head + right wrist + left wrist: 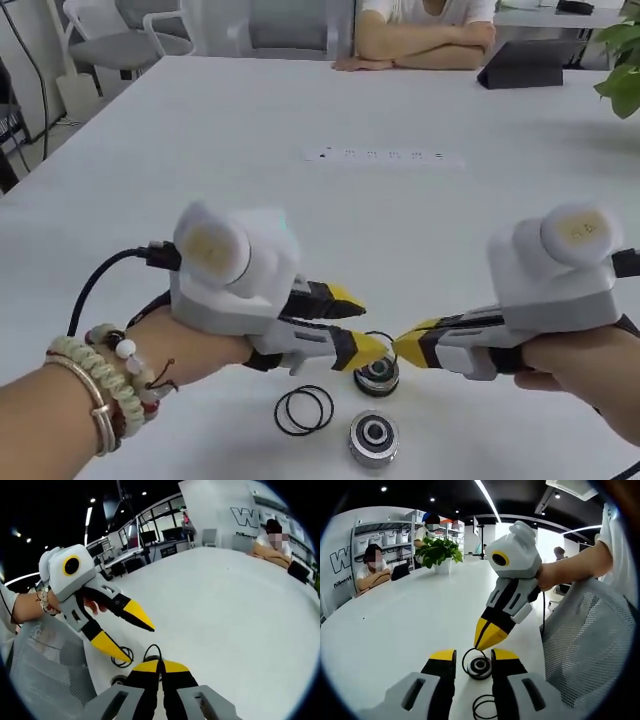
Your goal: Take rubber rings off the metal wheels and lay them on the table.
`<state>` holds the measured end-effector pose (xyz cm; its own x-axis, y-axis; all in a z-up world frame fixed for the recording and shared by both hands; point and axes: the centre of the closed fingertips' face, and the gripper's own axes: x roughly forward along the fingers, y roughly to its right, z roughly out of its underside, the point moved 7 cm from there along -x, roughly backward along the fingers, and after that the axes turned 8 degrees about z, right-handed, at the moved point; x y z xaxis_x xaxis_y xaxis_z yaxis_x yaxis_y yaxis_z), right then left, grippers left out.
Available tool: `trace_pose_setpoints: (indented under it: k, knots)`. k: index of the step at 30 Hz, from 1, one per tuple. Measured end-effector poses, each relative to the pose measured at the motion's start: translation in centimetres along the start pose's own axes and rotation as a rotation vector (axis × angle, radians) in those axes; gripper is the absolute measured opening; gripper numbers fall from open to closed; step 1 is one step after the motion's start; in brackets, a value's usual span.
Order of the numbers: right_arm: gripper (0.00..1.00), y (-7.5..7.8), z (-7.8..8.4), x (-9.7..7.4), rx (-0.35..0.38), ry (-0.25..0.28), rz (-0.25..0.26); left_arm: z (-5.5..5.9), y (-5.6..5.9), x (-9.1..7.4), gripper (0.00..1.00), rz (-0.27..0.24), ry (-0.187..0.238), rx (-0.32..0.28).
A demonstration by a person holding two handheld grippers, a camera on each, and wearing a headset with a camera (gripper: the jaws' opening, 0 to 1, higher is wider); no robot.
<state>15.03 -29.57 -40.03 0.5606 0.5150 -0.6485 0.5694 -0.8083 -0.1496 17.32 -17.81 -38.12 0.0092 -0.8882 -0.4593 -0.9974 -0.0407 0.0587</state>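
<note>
A metal wheel (378,376) stands on the white table (330,220) near its front edge. My right gripper (402,348) is shut on the thin black rubber ring (380,336) of that wheel, and the ring loops up off it. In the left gripper view the wheel (479,665) sits between the open jaws of my left gripper (474,655), with the right gripper (486,644) coming down onto the ring (467,656). A second wheel (373,438) stands nearer to me. Two loose rings (305,410) lie flat beside it.
A person with folded arms (420,45) sits at the table's far end, beside a dark tablet (525,65). A plant (625,70) stands at the right edge. A socket strip (385,155) lies mid-table, and chairs (120,40) stand at the back left.
</note>
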Motion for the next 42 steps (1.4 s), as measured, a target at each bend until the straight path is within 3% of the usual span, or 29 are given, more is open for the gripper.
trace_pose_setpoints:
  k: [4,8,15,22,27,34,39,42]
  knots:
    - [0.0,0.1,-0.3,-0.2,-0.001,0.014,0.004,-0.8,0.1,-0.5,0.27,0.004,0.008,0.03]
    - [0.0,0.1,-0.6,-0.3,-0.002,0.027,0.009,-1.5,0.2,-1.3,0.35,0.024,0.043,-0.003]
    - [0.0,-0.5,-1.1,-0.5,-0.024,0.042,-0.002,-2.9,-0.4,-3.2,0.36,-0.003,0.054,0.015]
    - [0.0,-0.9,-1.5,-0.7,-0.032,0.06,-0.015,-4.4,0.0,-6.0,0.43,-0.021,0.072,0.05]
    - [0.0,-1.1,-1.8,-0.7,-0.035,0.073,-0.027,-4.1,0.3,-8.3,0.5,-0.047,0.061,0.06]
    - [0.0,-1.7,-1.9,-0.6,-0.05,0.07,-0.043,-2.7,1.0,-12.0,0.56,-0.091,0.024,0.048]
    - [0.0,-2.1,-1.9,-0.5,-0.061,0.064,-0.057,-2.3,2.1,-13.9,0.61,-0.111,0.041,0.053]
    - [0.0,-2.3,-1.9,-0.4,-0.066,0.06,-0.066,-2.3,2.8,-14.8,0.64,-0.12,0.072,0.068]
